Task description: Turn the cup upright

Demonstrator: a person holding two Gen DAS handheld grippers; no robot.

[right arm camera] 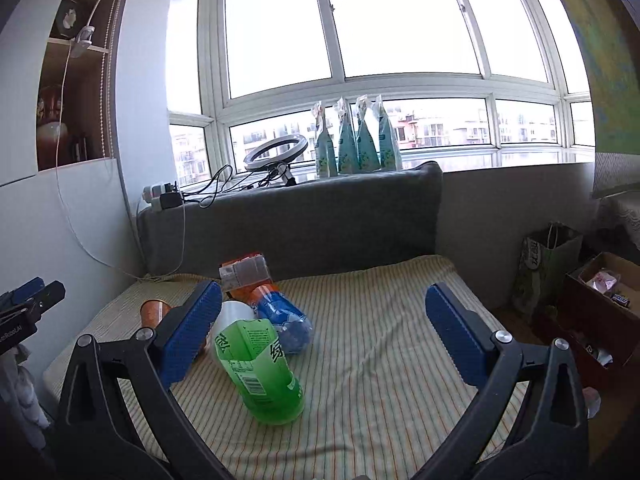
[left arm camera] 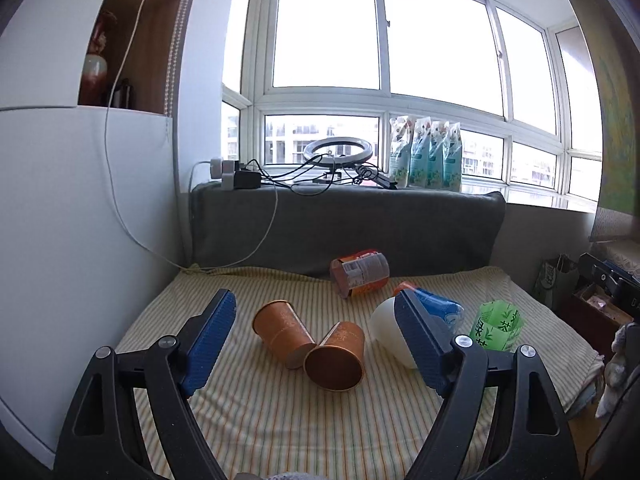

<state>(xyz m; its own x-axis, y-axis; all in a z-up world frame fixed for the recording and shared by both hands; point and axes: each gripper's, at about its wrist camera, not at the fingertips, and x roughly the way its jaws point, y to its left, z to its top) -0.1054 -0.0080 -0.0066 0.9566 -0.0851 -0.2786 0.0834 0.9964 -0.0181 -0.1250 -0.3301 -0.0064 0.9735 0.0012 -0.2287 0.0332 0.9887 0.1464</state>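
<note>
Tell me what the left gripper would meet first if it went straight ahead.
Most likely the nearer copper cup, lying on its side between the open left gripper fingers, mouth toward the camera. Depth is uncertain through the fisheye.

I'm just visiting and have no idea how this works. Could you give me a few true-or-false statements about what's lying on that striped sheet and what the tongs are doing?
1. Both brown cups lie on their sides. True.
2. The left tongs are clamped on a brown cup. False: they are open, holding nothing.
3. The green bottle stands upright. False: it lies on its side on the striped sheet.
4. The right tongs are open and empty. True.
5. The two brown cups touch each other. True, as far as the left wrist view shows.
6. The ring light lies on the sheet. False: it sits up by the window.
</note>
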